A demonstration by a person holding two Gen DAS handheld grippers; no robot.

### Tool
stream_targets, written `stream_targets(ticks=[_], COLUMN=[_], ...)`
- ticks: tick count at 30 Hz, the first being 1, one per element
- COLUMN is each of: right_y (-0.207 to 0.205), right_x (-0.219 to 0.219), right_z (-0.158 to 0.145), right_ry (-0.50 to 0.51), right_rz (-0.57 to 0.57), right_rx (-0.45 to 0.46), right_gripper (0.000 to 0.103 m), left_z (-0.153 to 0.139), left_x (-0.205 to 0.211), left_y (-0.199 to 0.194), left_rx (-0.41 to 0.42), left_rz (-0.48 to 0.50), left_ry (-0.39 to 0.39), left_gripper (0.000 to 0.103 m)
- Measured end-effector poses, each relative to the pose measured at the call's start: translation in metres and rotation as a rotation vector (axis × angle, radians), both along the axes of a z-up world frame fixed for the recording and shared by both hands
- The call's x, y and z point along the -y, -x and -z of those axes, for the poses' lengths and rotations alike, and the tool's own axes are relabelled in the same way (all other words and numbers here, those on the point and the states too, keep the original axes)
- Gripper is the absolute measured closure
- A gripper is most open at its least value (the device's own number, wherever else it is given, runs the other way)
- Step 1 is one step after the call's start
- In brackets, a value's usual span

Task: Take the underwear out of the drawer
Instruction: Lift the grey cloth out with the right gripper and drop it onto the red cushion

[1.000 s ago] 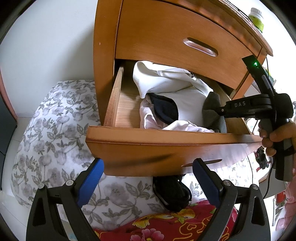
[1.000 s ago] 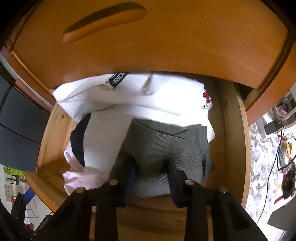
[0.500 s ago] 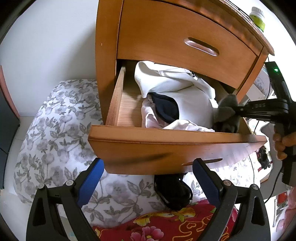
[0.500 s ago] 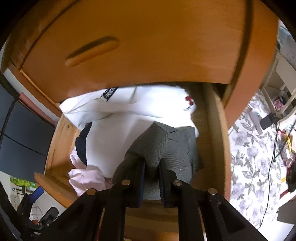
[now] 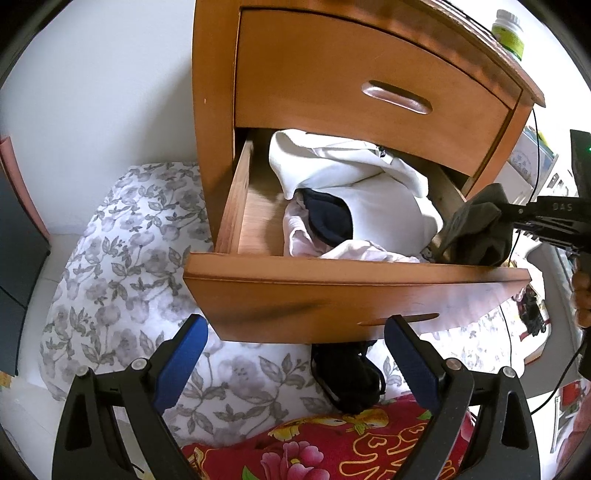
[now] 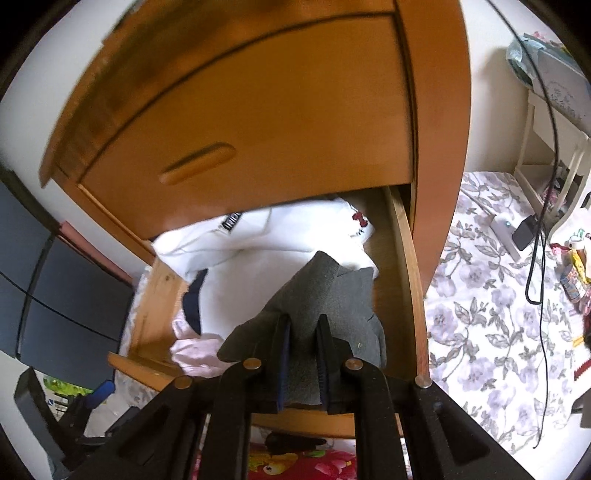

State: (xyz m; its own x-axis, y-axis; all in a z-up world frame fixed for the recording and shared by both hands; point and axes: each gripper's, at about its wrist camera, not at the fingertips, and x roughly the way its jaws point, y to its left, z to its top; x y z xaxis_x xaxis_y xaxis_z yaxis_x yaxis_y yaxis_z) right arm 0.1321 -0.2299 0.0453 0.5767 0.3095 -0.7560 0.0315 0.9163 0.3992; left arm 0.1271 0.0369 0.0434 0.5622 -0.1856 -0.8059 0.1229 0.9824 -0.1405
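The lower drawer (image 5: 354,291) of a wooden nightstand stands pulled out, with white, pink and dark clothes (image 5: 354,206) inside. My right gripper (image 6: 303,332) is shut on grey underwear (image 6: 325,295), which hangs lifted above the drawer's right end. In the left wrist view that grey underwear (image 5: 476,232) dangles from the right gripper (image 5: 506,214) at the drawer's right corner. My left gripper (image 5: 295,350) is open in front of the drawer front, holding nothing.
The closed upper drawer (image 5: 369,81) overhangs the open one. A green-labelled bottle (image 5: 511,31) stands on the nightstand top. Floral bedding (image 5: 122,266) lies around the nightstand, a red flowered cloth (image 5: 332,446) below, a black bundle (image 5: 351,373) under the drawer, cables (image 6: 543,229) at right.
The right gripper closed on the grey underwear, then lifted it up and toward the drawer's right end. The left gripper stayed put.
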Motion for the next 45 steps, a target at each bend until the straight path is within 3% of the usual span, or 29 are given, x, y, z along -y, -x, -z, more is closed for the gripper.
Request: stream_targets(ticks=[21, 42, 45], right_y=[0.054, 0.121, 0.122], right_x=[-0.003, -0.017, -0.021], right_z=[-0.057, -0.105, -0.098], right_ry=[-0.079, -0.06, -0.048], right_rz=[-0.065, -0.162, -0.169], right_rx=[0.183, 0.328, 0.303], right_gripper=[0.09, 0.09, 0.09], left_z=[-0.029, -0.051, -0.053], left_x=[0.015, 0.027, 0.027], left_y=[0.022, 0.043, 0.046], left_rx=[0.055, 0.104, 0.105], left_rz=[0.01, 0.022, 0.023], left_ry=[-0.044, -0.058, -0.056], left_gripper=[0.006, 0.006, 0.006])
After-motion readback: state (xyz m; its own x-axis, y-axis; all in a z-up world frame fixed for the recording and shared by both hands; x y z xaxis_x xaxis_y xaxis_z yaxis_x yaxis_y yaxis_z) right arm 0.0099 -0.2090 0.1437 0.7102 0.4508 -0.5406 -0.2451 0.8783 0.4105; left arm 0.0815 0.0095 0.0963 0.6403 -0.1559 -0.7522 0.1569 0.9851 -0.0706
